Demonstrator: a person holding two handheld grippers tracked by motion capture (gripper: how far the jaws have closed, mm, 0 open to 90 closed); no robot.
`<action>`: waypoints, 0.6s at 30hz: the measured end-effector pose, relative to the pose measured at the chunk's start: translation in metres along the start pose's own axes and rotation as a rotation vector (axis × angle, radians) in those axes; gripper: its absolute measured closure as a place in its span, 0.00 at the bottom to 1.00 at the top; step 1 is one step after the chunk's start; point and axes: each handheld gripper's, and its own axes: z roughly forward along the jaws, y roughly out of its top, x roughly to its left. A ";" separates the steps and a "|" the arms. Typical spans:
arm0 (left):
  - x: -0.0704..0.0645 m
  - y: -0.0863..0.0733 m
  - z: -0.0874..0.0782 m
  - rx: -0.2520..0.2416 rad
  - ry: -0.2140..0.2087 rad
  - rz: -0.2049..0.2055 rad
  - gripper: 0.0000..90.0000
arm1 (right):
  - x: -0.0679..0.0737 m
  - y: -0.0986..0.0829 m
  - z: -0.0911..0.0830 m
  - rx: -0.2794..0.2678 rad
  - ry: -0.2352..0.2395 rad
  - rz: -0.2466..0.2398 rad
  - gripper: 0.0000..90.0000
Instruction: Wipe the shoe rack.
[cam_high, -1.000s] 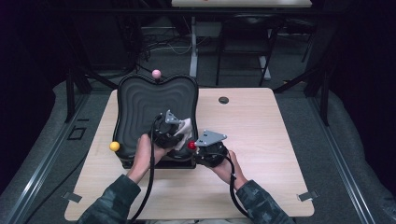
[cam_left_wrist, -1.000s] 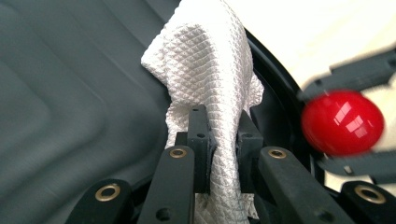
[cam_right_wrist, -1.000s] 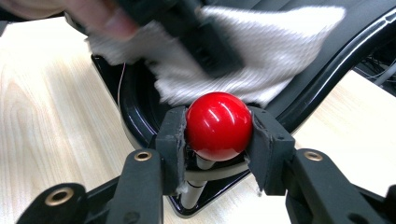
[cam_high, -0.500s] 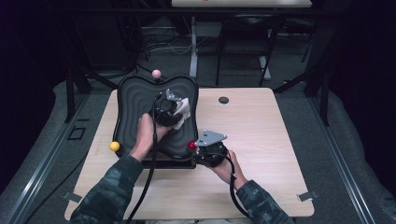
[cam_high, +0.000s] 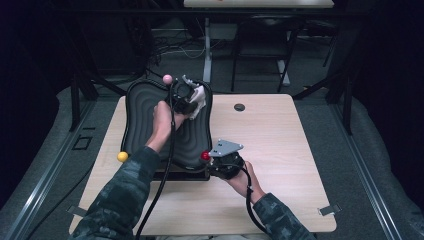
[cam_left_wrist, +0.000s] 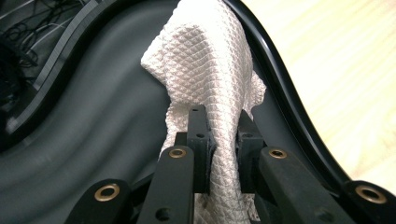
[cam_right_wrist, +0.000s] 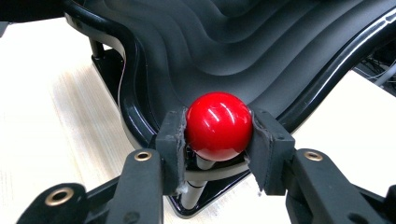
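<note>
A black tray (cam_high: 145, 125) with a rippled surface stands on the wooden table, with ball knobs at its corners. My left gripper (cam_high: 192, 100) is shut on a white textured cloth (cam_left_wrist: 210, 70), pressed on the tray's far right part (cam_left_wrist: 93, 140) near its rim. The cloth (cam_high: 198, 95) shows beside the pink knob (cam_high: 167, 79). My right gripper (cam_right_wrist: 218, 140) is shut on the red ball knob (cam_right_wrist: 218, 125) at the tray's near right corner (cam_high: 205, 156), its pads (cam_right_wrist: 172, 140) against both sides of the ball.
A yellow knob (cam_high: 122, 156) sticks out at the tray's near left corner. A small dark round disc (cam_high: 239, 107) lies on the table (cam_high: 290, 150) to the right of the tray. Dark floor, cables and table legs lie beyond the far edge.
My left gripper has carried the cloth from the tray's near middle up to its far right part. The right gripper has stayed on the red knob.
</note>
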 end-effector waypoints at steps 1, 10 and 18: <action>0.001 0.003 0.001 -0.001 0.000 -0.003 0.90 | 0.000 0.000 0.000 0.001 -0.001 0.002 0.67; 0.008 0.027 0.009 -0.002 0.023 -0.030 0.89 | 0.000 0.000 0.000 0.000 0.001 0.000 0.67; 0.006 0.034 0.012 0.018 0.011 -0.022 0.90 | -0.001 0.000 0.000 0.000 0.003 -0.002 0.67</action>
